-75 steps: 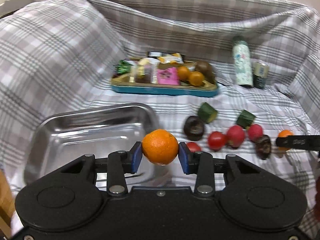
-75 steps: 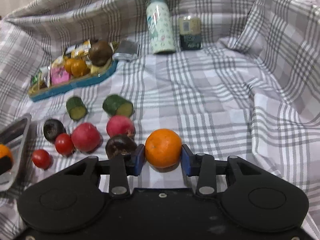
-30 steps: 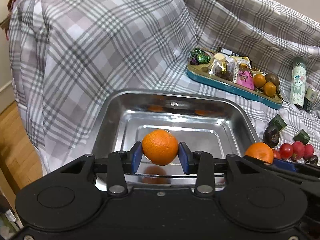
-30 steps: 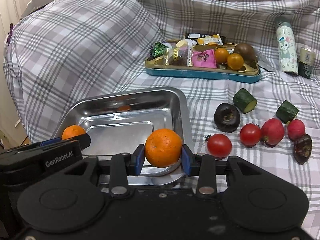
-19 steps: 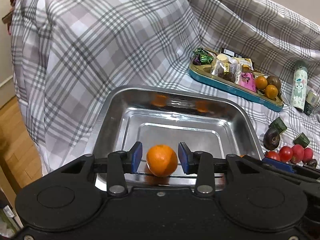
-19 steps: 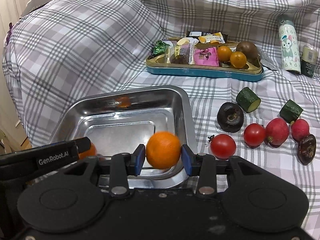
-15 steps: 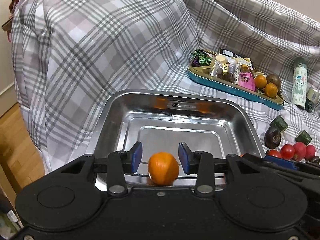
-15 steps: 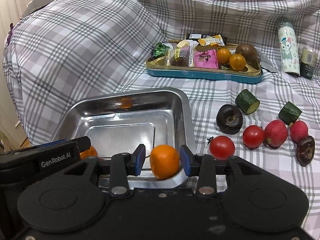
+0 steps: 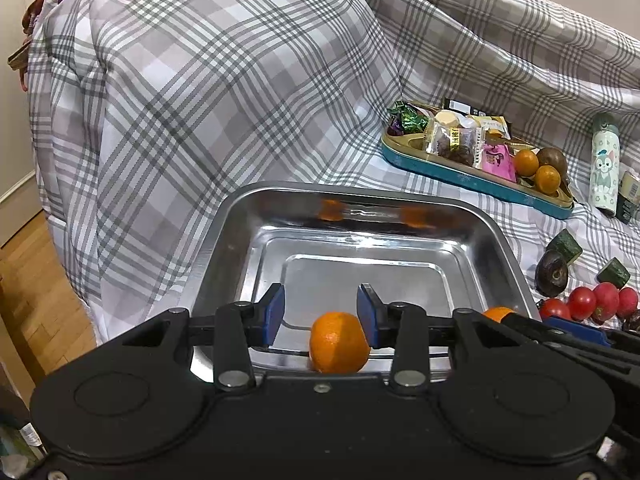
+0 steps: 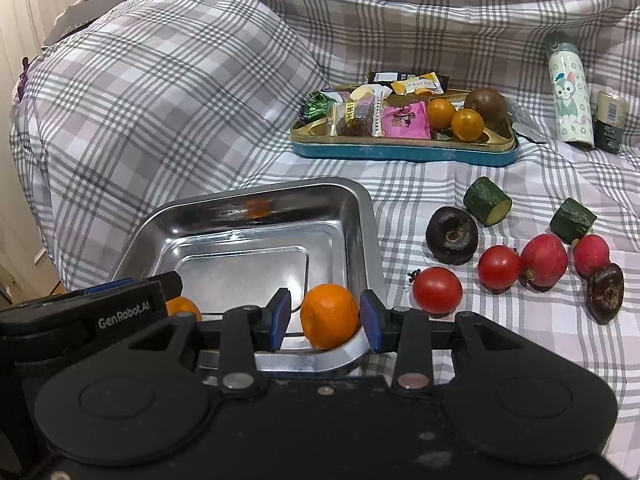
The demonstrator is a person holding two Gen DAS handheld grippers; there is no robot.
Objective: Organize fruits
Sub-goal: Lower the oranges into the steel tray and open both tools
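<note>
Risk first, from the soft plaid cloth (image 9: 200, 100) under everything: it probably gives, so a knock on the steel tray (image 9: 218, 248) could tip it; both grippers crowd the tray's near edge, well placed to bump it or each other when drawing back. The right orange (image 10: 329, 316) lies in the tray's near corner, against the wall, and a careless pull might flick it over the rim; the left orange (image 9: 339, 342) rests on the tray floor. Pose: both point steeply down over the tray; the left gripper (image 9: 321, 306) stands parted above its fruit, gripping nothing; the right gripper (image 10: 324, 314) straddles its orange with a gap on one side, not clamped.
</note>
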